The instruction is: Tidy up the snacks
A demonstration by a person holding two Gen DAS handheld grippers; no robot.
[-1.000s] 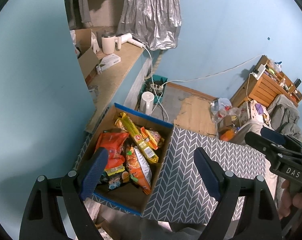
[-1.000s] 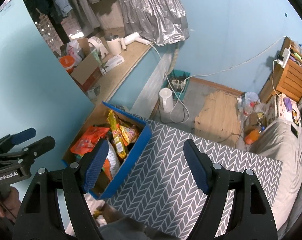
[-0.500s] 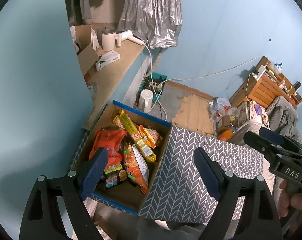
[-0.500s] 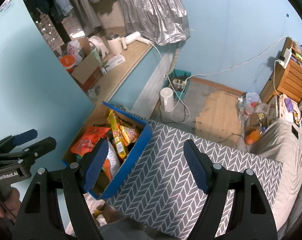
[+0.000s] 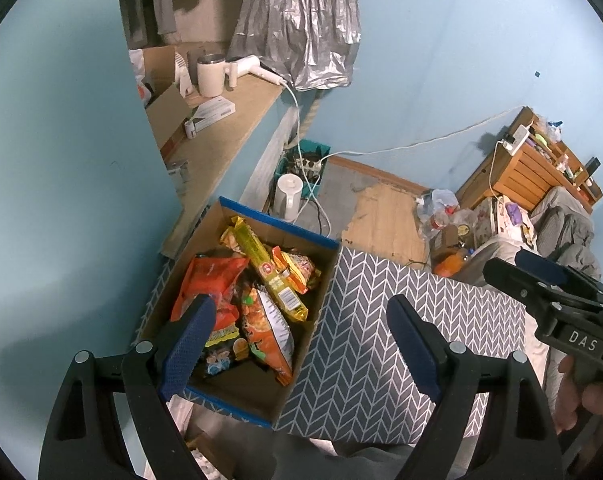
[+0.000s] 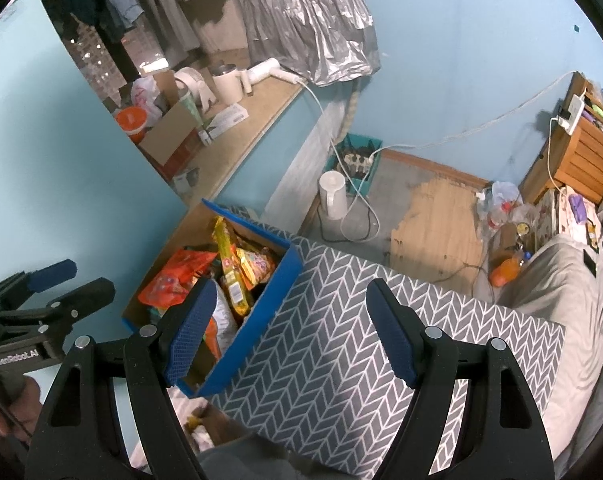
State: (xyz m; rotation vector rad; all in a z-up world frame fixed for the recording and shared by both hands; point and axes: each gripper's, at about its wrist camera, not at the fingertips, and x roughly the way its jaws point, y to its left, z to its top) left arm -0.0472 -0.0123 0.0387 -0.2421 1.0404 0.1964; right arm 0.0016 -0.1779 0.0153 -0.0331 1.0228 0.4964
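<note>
You held both grippers spread and empty above the open blue-rimmed cardboard box of snack packets.

Your left gripper hovered released over the box, one blue-padded finger above the snacks and the other above the grey-and-white herringbone cloth just beside the box. Your right gripper was likewise unclenched, grasping nothing, over that cloth. Inside the box lay a crumpled orange-red packet, a long yellow packet lying diagonally across the pile, and an orange-and-white chip bag, all touching. A white electric kettle stood on the floor beyond the box, near a teal crate of cables.
</note>
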